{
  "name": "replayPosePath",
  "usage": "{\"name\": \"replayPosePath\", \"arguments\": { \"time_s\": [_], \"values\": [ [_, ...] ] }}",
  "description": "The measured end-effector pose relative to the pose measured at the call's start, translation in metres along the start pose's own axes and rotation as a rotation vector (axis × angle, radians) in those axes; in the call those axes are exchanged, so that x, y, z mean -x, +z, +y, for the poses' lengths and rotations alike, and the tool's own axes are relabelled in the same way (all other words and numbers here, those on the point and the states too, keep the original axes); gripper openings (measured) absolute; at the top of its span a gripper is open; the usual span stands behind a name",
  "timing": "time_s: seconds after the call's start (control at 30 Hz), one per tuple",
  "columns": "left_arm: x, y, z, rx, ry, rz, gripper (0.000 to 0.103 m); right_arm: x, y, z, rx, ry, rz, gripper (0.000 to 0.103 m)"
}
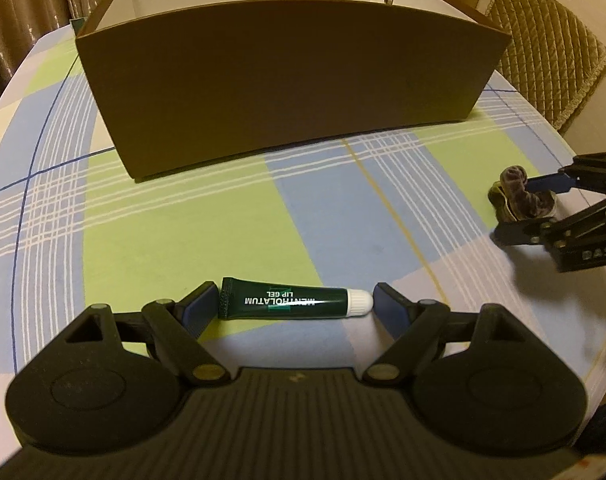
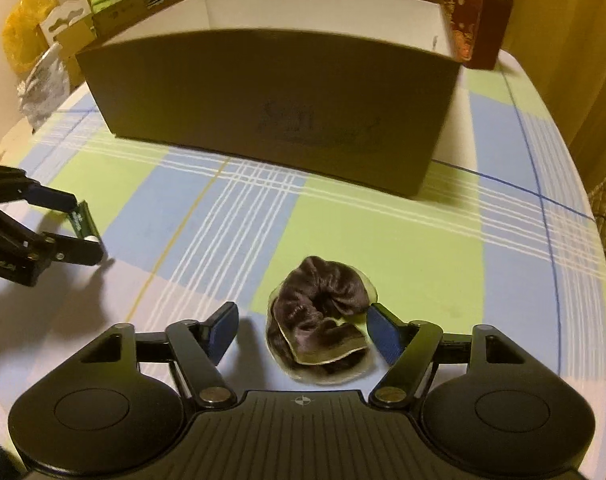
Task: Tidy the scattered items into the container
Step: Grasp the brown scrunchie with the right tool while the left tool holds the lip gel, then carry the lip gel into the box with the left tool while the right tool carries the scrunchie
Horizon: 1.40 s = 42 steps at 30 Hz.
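Both grippers hang over a round table and stand open. Left gripper (image 1: 295,300) has its blue pads wide, one at each end of a lip gel tube (image 1: 297,299); a pad sits just beside the crimped end and the other just beside the cap, and I cannot tell whether either touches. Right gripper (image 2: 301,326) is open too, with a hair scrunchie (image 2: 321,320) between its fingers: the right pad is at the scrunchie's edge, while the left pad stands apart from it.

Largest on the table is the brown box (image 1: 287,84), open at the top with a white inside, standing on the far half of the checked tablecloth (image 1: 183,220). Its long near wall runs across both views and rises above the items. Between that wall and the grippers lies a broad bare band of cloth. The table's curved edge falls away at left and right; a quilted chair back (image 1: 551,60) stands beyond the right edge, and bags and cartons (image 2: 59,40) crowd the far left.

The scrunchie is a dark brown, puckered ring lying flat, with a pale card tag across its near side. The tube lies flat, its long axis running crosswise between the left pads, roughly parallel to the box's near wall. It is dark green with white lettering, white ribbed cap pointing right.
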<state>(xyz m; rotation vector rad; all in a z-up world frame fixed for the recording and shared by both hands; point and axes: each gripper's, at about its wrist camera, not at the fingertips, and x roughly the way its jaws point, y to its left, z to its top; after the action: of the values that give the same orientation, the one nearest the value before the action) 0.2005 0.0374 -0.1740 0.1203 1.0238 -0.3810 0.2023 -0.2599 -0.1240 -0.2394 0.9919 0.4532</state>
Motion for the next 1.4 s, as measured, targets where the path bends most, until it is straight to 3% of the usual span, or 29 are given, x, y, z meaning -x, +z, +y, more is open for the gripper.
{"name": "replayPosePath", "arguments": {
  "time_s": [0.17,0.43,0.97,1.4],
  "values": [
    [0.004,-0.003,0.002,0.012,0.012,0.004,0.081,0.0,-0.001,0.001,0.018,0.003,-0.012,0.04],
    [0.005,-0.001,0.001,0.017,0.024,0.009,0.081,0.009,-0.003,0.001,0.032,0.042,0.006,0.025],
    [0.018,0.006,0.0,0.007,0.025,-0.019,0.081,0.028,-0.001,-0.002,0.007,0.081,-0.008,0.021],
    [0.044,0.025,-0.008,-0.017,0.009,-0.09,0.081,0.04,0.013,-0.001,0.018,0.096,-0.032,0.021]
  ]
}}
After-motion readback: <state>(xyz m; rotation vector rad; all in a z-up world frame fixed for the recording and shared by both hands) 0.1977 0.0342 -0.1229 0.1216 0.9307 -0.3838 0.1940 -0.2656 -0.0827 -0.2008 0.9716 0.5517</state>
